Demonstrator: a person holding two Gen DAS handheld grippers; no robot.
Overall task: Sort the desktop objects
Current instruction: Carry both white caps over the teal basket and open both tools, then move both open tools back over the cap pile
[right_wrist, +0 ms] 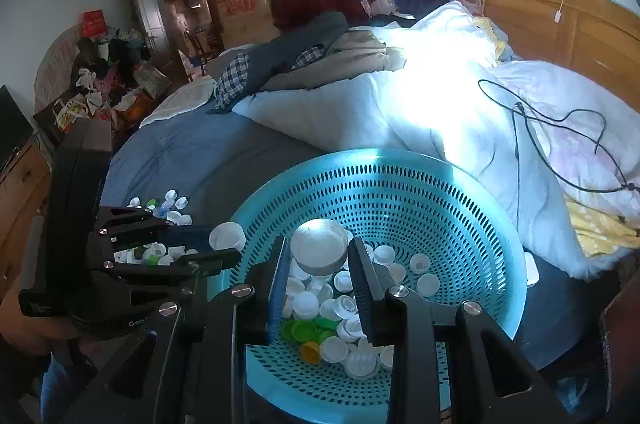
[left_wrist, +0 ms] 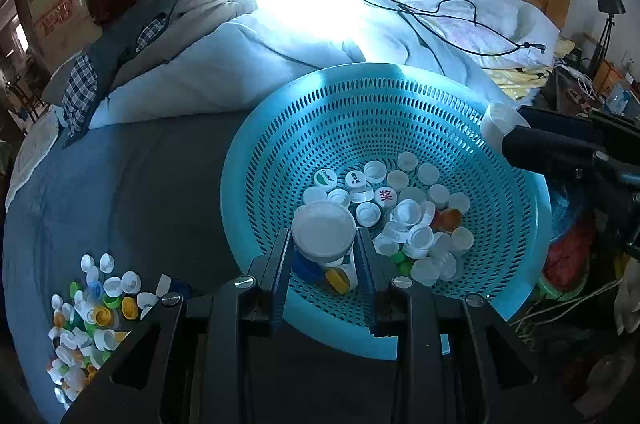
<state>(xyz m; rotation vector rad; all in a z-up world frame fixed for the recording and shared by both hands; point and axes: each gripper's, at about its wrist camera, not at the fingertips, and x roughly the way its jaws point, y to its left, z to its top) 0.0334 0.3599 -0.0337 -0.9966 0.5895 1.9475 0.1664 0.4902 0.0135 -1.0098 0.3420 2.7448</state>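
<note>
Roughly midway, I judge: many smooth plastic caps [left_wrist: 404, 220] already lie in the perforated teal basket [left_wrist: 360, 95], below the fingers, while a mixed loose pile [left_wrist: 88, 312] waits on the bed, left of them. Left gripper [left_wrist: 323, 256] is clamped on a round white lid [left_wrist: 323, 230]; right gripper [right_wrist: 318, 264] likewise clamps a white lid [right_wrist: 319, 251].

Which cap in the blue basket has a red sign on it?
The white cap lying flat near the middle of the basket. It bears a red character on top; its neighbours are plain, green-printed or black-printed.
</note>
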